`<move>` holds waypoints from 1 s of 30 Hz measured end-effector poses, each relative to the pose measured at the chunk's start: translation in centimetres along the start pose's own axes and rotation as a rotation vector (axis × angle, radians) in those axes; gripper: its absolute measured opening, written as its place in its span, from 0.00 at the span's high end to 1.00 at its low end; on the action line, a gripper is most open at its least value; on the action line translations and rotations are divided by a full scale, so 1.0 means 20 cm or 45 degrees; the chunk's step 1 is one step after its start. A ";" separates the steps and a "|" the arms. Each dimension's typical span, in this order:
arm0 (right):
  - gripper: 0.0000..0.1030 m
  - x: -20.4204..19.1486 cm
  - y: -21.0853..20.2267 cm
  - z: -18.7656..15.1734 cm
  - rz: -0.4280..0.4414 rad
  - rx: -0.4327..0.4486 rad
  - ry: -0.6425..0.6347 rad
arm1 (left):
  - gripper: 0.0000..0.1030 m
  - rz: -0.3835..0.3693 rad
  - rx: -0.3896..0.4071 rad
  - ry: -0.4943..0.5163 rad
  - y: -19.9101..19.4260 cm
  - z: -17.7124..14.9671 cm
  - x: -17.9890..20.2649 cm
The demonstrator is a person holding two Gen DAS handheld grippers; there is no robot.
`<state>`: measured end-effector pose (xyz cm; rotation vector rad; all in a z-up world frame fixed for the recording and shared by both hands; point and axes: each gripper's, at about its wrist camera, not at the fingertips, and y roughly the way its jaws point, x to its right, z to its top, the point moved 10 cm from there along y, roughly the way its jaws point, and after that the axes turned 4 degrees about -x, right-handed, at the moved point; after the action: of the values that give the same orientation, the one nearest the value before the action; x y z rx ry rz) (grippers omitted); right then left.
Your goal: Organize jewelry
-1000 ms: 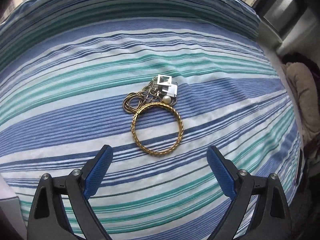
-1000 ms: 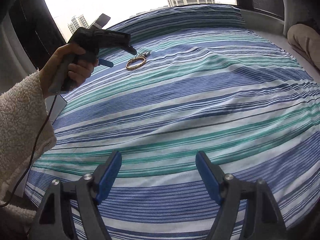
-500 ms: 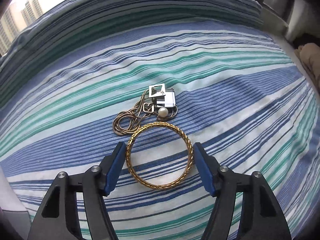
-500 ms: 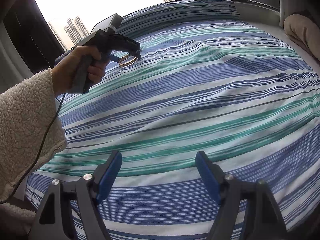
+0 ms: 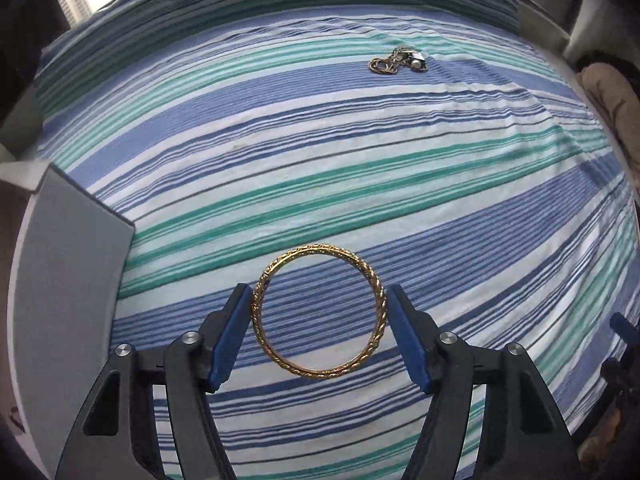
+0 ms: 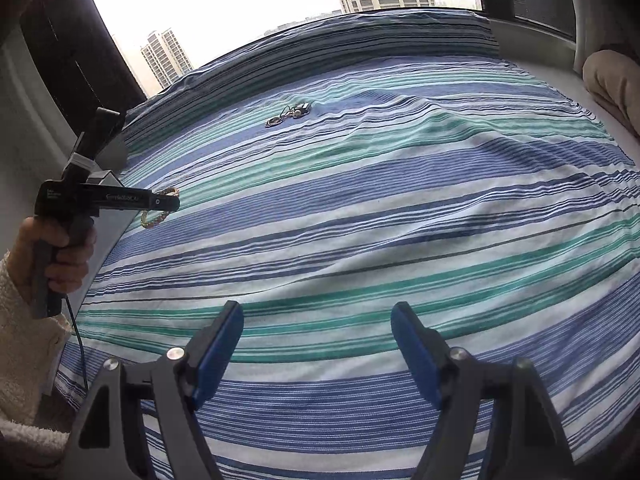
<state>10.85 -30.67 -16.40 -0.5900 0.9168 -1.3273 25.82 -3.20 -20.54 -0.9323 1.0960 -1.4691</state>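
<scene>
My left gripper (image 5: 318, 322) is shut on a gold twisted bangle (image 5: 378, 292), its blue pads pressing the ring's two sides, held above the striped bedspread. The right wrist view shows the bangle (image 6: 154, 219) in that gripper (image 6: 166, 204) at the left. A small heap of chains, a pearl and a square pendant (image 5: 396, 63) lies far back on the bed; it also shows in the right wrist view (image 6: 290, 114). My right gripper (image 6: 316, 340) is open and empty, low over the near part of the bed.
A grey box (image 5: 64, 280) stands at the bed's left edge, close to the left gripper. A beige cushion (image 6: 612, 84) lies on the window ledge at the right. The striped bedspread (image 6: 380, 208) has soft folds.
My left gripper closed on the bangle, lifted it, and carried it back away from the jewelry heap toward the grey box. The right gripper stayed almost still.
</scene>
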 end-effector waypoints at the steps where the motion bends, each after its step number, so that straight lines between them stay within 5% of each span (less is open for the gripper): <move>1: 0.24 -0.02 0.00 -0.01 0.006 -0.008 -0.010 | 0.33 0.007 -0.001 -0.024 0.01 -0.05 -0.05; 6: 0.24 -0.15 0.05 0.01 0.076 -0.079 -0.050 | 0.31 0.007 0.071 -0.108 0.07 -0.15 -0.14; 9: 0.24 -0.21 0.04 0.12 0.148 -0.126 -0.075 | 0.17 -0.001 0.115 -0.132 0.04 -0.17 -0.16; 14: 0.24 -0.28 0.07 0.47 0.270 -0.156 -0.087 | 0.12 -0.032 0.138 -0.217 -0.01 -0.28 -0.22; 19: 0.25 -0.33 0.45 0.88 0.342 -0.262 0.094 | 0.12 -0.043 0.158 -0.266 -0.13 -0.45 -0.28; 21: 0.25 -0.35 0.64 1.02 0.326 -0.274 0.172 | 0.12 -0.052 0.167 -0.287 -0.17 -0.51 -0.32; 24: 0.51 -0.36 0.91 1.19 0.239 -0.273 0.255 | 0.12 -0.068 0.163 -0.340 -0.21 -0.60 -0.39; 30: 0.62 -0.39 1.24 1.31 0.056 -0.266 0.352 | 0.12 -0.094 0.128 -0.449 -0.20 -0.74 -0.53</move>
<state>46.48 -22.03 -20.78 -0.5499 1.2992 -1.3022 12.49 9.73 -20.82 -1.1193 0.7309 -1.3415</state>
